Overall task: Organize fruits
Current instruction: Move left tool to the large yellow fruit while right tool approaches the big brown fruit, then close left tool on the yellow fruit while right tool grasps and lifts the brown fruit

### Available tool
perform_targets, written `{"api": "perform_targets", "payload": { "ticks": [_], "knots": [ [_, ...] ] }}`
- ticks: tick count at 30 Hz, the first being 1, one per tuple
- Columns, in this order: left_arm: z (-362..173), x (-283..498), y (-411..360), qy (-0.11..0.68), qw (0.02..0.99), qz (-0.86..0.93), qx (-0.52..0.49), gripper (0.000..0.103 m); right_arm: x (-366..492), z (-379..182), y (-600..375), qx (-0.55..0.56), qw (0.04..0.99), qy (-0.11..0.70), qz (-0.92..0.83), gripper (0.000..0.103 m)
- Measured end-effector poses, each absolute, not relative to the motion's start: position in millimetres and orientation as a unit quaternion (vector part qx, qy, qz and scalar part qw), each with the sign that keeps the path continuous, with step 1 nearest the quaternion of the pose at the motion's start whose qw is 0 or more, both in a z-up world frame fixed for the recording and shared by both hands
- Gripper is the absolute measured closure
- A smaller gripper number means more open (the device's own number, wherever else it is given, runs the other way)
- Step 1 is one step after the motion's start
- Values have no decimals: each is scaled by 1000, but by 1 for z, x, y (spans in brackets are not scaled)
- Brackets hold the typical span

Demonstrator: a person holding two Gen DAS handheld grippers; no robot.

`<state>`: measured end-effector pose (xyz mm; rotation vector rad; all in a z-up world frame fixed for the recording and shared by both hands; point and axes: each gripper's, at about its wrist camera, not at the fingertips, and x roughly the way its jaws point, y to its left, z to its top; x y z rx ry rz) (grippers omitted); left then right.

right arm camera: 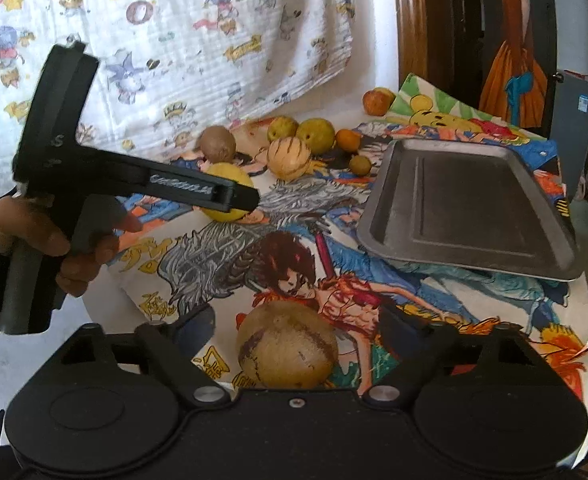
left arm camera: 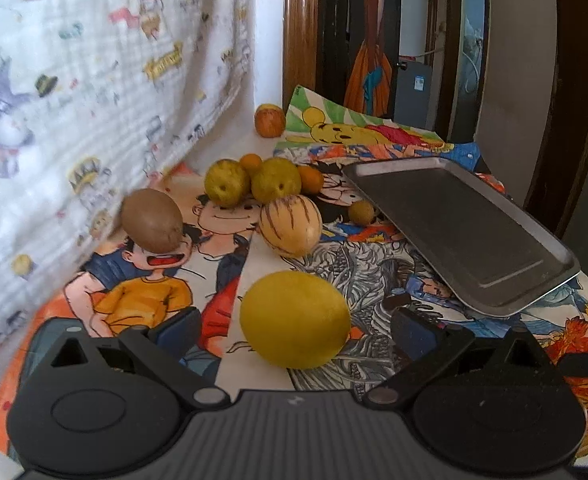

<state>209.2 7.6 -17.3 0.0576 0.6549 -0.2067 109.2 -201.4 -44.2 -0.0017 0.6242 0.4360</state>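
- Left gripper: jaws spread wide to either side of a yellow lemon, not touching it.
- Striped pale melon lies just beyond the lemon; a brown kiwi-like fruit sits to its left.
- Two green-yellow fruits and small oranges cluster behind.
- Empty metal tray rests tilted at right on the cartoon-printed tabletop.
- A reddish apple stands apart at the back.
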Motion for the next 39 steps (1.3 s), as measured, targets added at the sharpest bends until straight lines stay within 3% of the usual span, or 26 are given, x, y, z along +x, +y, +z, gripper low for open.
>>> {"api": "perform_targets", "payload": {
  "ticks": [8, 17, 19, 24, 39],
  "knots": [
    [-26, 219, 3, 328, 938, -107, 29, 4, 110, -50, -201, 1, 922, 316, 224, 24],
    [-28, 217, -3, 324, 940, -100, 27, 21, 105, -50, -202, -3, 920, 314, 233, 43],
    [-28, 215, -5, 321, 943, -85, 29, 30, 105, -49, -201, -6, 920, 313, 234, 44],
    [-30, 211, -9, 314, 947, -58, 35, 37, 104, -49, -200, -7, 921, 312, 232, 49],
    [-26, 194, -14, 323, 944, -72, 11, 38, 106, -49, -201, -5, 921, 311, 233, 51]
  ]
}}
